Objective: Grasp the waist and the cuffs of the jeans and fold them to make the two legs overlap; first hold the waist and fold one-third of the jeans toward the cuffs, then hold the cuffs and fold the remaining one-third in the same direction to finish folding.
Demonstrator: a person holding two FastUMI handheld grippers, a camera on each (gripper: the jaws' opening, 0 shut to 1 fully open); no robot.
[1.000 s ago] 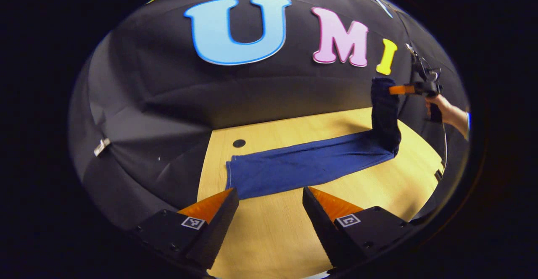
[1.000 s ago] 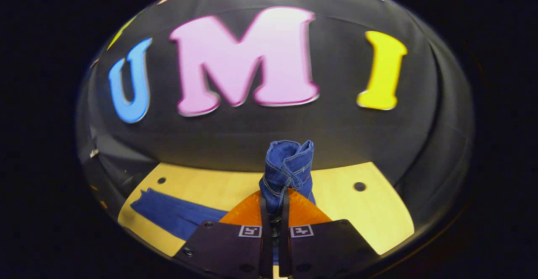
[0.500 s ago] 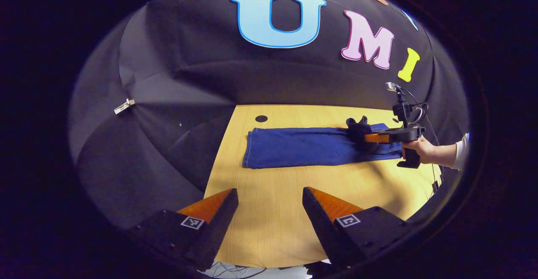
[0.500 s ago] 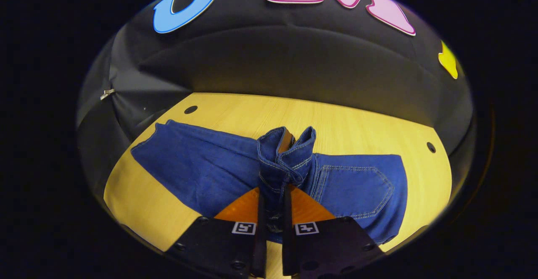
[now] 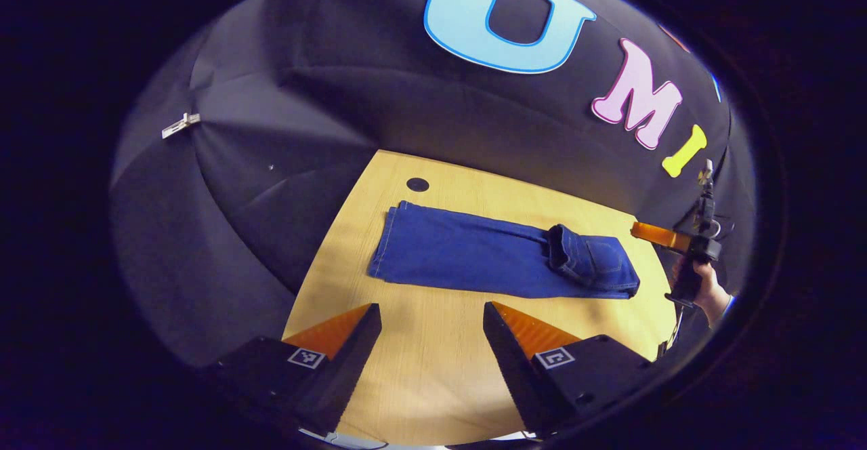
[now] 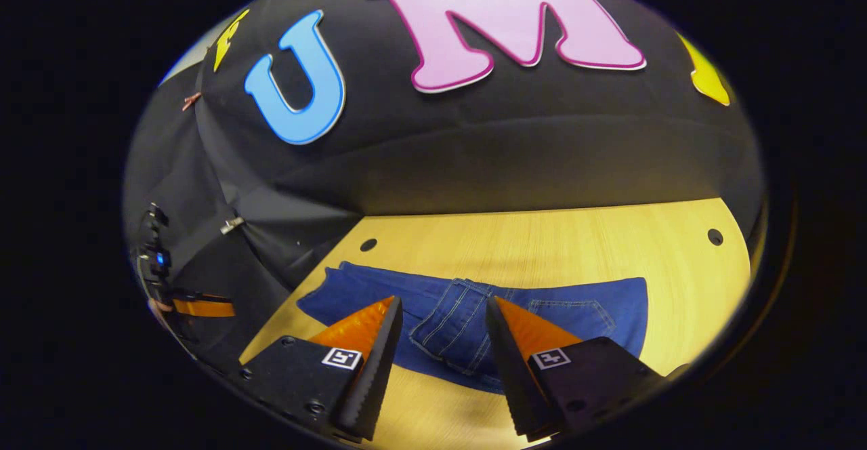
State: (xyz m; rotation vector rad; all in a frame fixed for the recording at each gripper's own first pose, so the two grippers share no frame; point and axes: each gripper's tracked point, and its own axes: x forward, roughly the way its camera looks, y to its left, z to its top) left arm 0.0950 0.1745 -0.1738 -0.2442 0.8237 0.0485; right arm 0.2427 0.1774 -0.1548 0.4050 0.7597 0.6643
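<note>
since a second ago, the right gripper point(image 6: 439, 314) is no longer pinching the bunched waist; its fingers are now standing wide apart with nothing between them, hovering just above the jeans point(image 6: 474, 321). the waist end point(image 5: 590, 266), then hanging lifted off the table, is now lying folded over onto the legs as a thicker, rumpled layer.

no brand name or readable writing is showing on the denim; the small square black-and-white markers on the gripper bodies are carrying patterns, not words. the jeans are lying as a long, narrow band of deep blue denim across the pale wood-grain table point(image 5: 433, 382), the cuff end point(image 5: 389, 247) sitting flat and square near a round dark hole point(image 5: 418, 183) in the tabletop. pale stitching is outlining a back pocket point(image 6: 576, 314) and the seams on the folded part.

the left gripper point(image 5: 432, 314) is hanging over bare table on the near side of the jeans, its fingers spread wide and gripping nothing. in the left gripper view a hand point(image 5: 711, 287) is holding the right gripper beyond the folded end.
</note>
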